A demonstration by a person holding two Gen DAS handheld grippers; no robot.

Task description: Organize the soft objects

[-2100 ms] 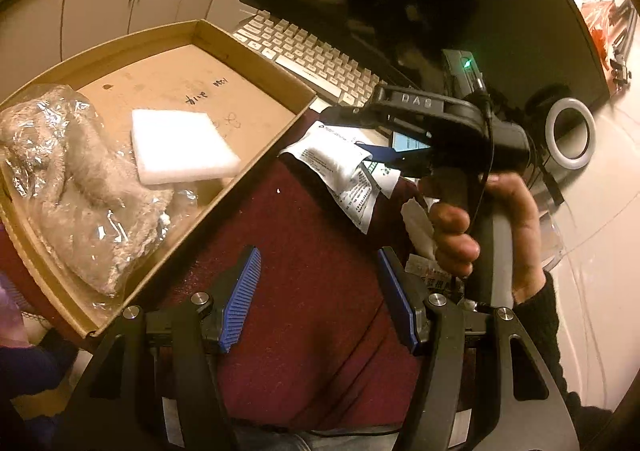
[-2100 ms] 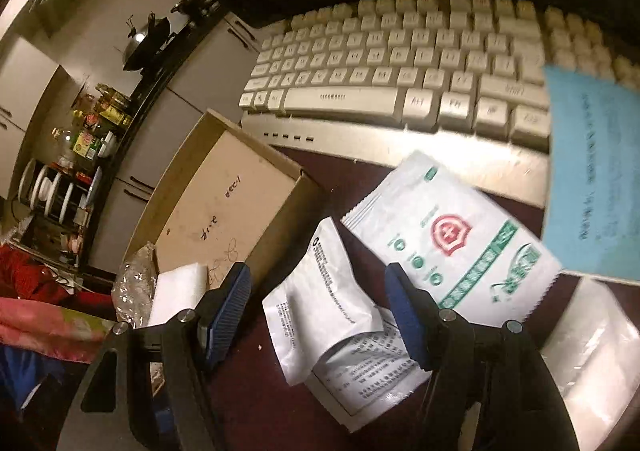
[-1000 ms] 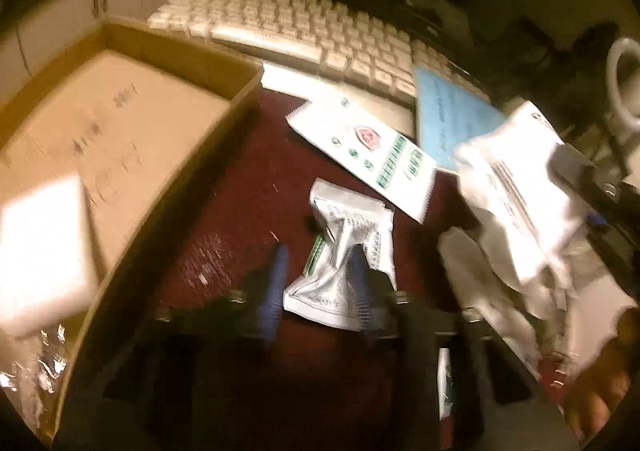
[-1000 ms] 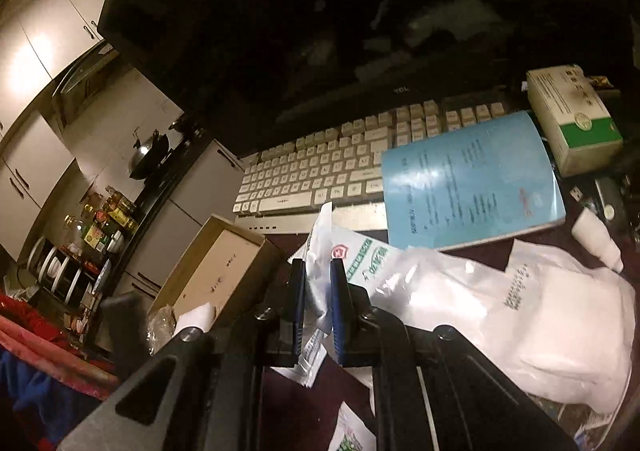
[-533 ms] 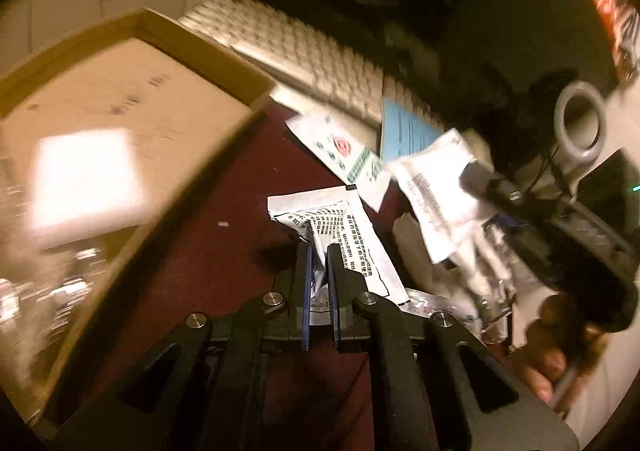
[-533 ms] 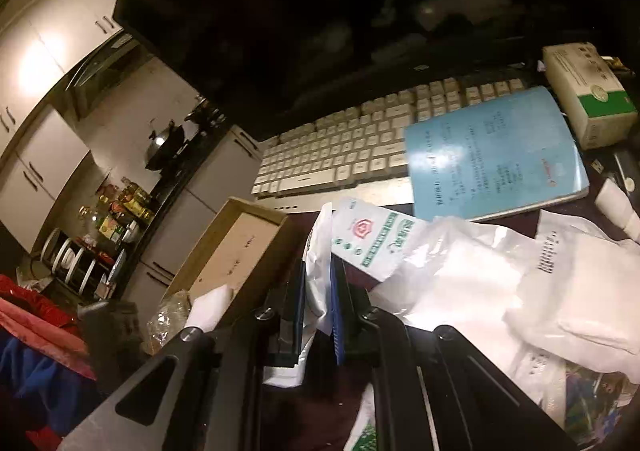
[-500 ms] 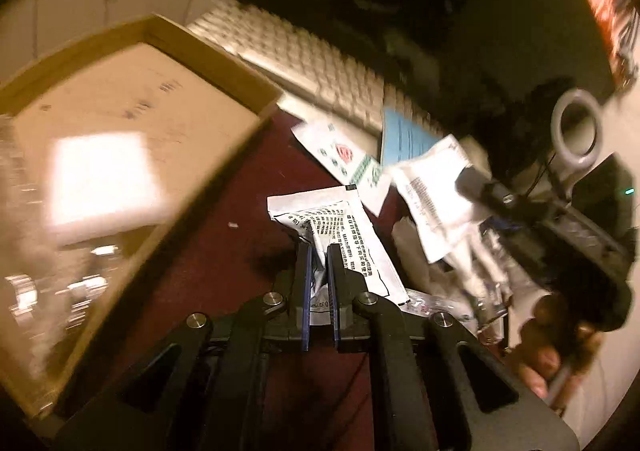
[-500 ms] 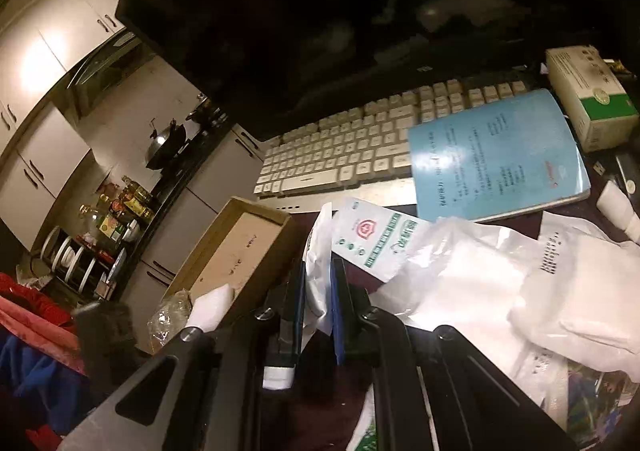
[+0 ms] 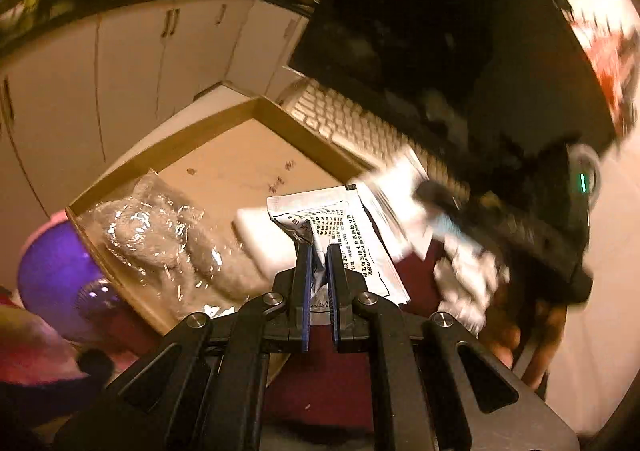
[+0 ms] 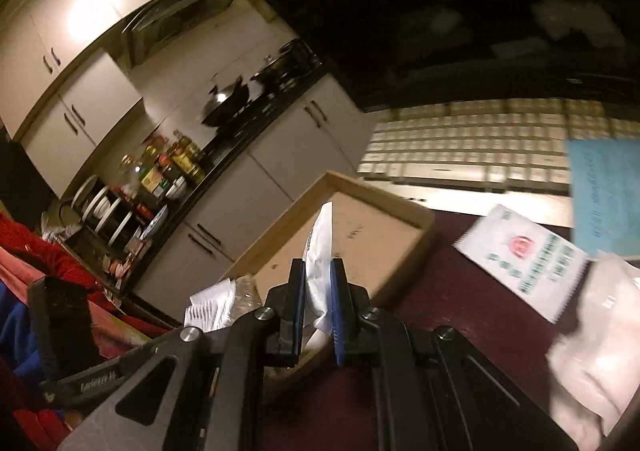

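A shallow cardboard box (image 9: 224,167) sits on the dark red bench (image 10: 452,315) beside the keyboard (image 10: 472,147), with a clear-wrapped fuzzy bundle (image 9: 160,239) and white foam block (image 9: 256,231) inside. The left tool (image 9: 317,255) is clamped on a printed white sachet (image 9: 344,227) held over the box edge. The right tool (image 10: 318,271) pinches another white sachet (image 10: 320,247) upright before the box.

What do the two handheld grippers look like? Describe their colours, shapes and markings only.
Both the left gripper and the right gripper have matte black, angular linkage arms with silver round pivot bolts and flat blue pads inside the fingers. The right gripper's body shows a small green light.
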